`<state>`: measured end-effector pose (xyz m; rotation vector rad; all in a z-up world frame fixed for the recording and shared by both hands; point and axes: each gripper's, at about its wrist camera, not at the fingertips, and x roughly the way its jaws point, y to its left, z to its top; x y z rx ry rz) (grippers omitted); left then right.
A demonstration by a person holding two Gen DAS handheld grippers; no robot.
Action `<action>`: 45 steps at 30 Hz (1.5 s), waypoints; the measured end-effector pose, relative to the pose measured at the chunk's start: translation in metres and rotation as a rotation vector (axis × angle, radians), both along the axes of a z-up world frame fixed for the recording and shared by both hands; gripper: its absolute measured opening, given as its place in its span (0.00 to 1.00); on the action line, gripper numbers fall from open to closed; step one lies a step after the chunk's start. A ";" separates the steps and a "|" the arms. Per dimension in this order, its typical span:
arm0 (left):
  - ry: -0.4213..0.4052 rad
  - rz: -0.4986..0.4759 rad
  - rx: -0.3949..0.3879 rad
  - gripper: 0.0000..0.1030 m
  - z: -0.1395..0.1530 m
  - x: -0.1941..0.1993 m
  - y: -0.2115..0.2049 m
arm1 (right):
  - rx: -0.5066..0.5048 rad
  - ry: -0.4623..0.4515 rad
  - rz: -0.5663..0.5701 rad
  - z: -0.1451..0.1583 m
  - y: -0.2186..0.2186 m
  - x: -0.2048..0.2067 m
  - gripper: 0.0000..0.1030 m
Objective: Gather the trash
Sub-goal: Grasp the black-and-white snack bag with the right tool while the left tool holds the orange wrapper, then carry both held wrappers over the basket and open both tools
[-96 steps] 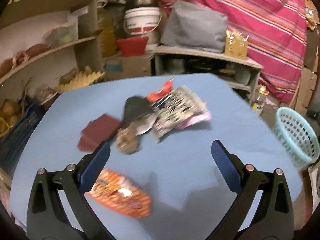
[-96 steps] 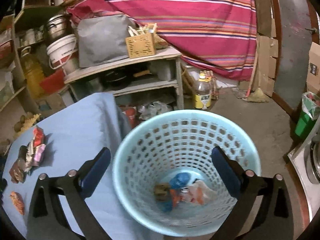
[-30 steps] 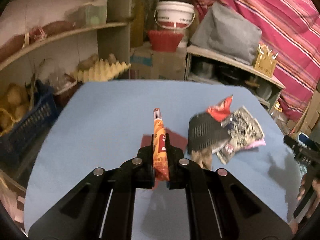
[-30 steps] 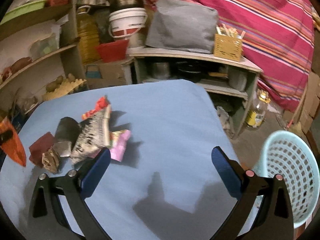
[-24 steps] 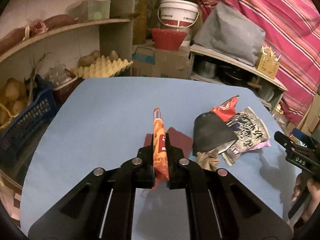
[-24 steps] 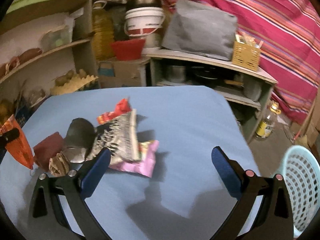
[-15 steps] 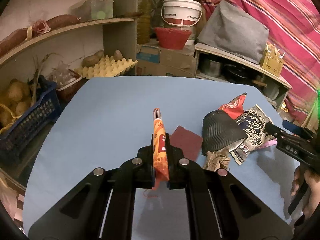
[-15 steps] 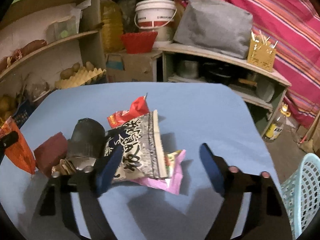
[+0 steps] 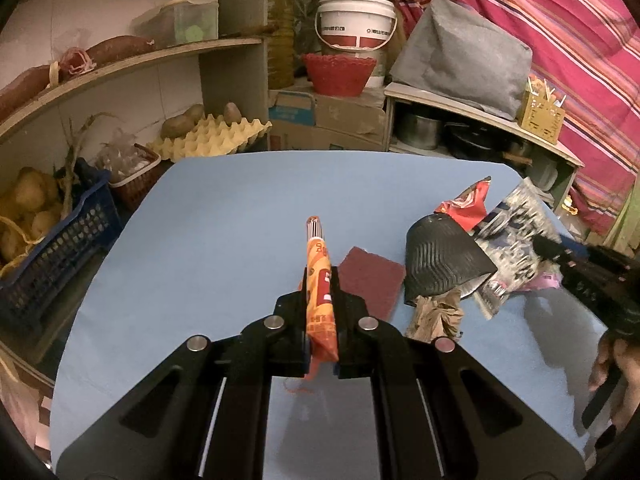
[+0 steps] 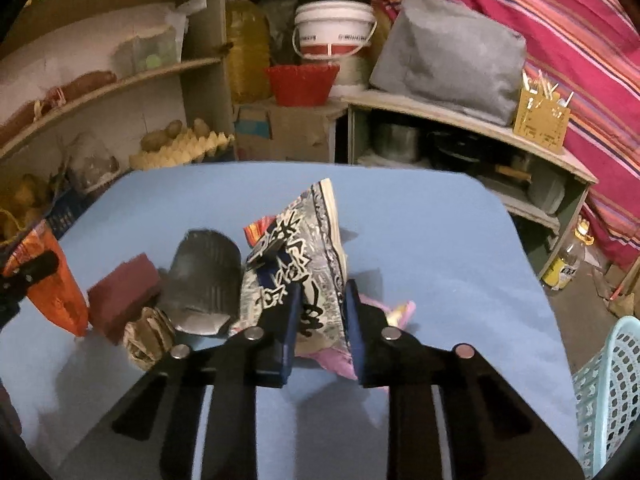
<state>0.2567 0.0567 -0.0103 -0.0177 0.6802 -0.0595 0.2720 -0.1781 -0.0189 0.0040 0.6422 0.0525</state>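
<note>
Swinging in from the basket (image 10: pixel 612 396) side, the right gripper (image 10: pixel 320 316) has just been closing its jaws on the black-and-white snack bag (image 10: pixel 304 248) atop the table's litter pile. Left of that pile, the left gripper (image 9: pixel 320 300) is clamped on an orange wrapper (image 9: pixel 320 300). Both catches likely go next to the basket, right of the pile.

An orange wrapper (image 9: pixel 320 300) stands edge-up, pinched. A black-and-white printed packet (image 10: pixel 304 256) tilts upright above a pink wrapper (image 10: pixel 336 360).
</note>
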 end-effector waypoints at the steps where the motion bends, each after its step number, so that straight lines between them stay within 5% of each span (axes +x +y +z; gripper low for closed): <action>1: -0.003 -0.001 -0.004 0.05 0.001 -0.001 0.001 | 0.013 -0.013 0.000 0.004 -0.003 -0.003 0.18; 19: -0.097 -0.096 0.015 0.05 0.063 -0.043 -0.065 | 0.282 -0.115 -0.076 0.049 -0.124 -0.076 0.11; 29: -0.124 -0.237 0.015 0.05 0.083 -0.066 -0.153 | 0.279 -0.153 -0.190 0.058 -0.197 -0.123 0.11; 45: -0.111 -0.480 -0.010 0.05 0.075 -0.083 -0.321 | 0.267 -0.160 -0.457 0.047 -0.336 -0.199 0.12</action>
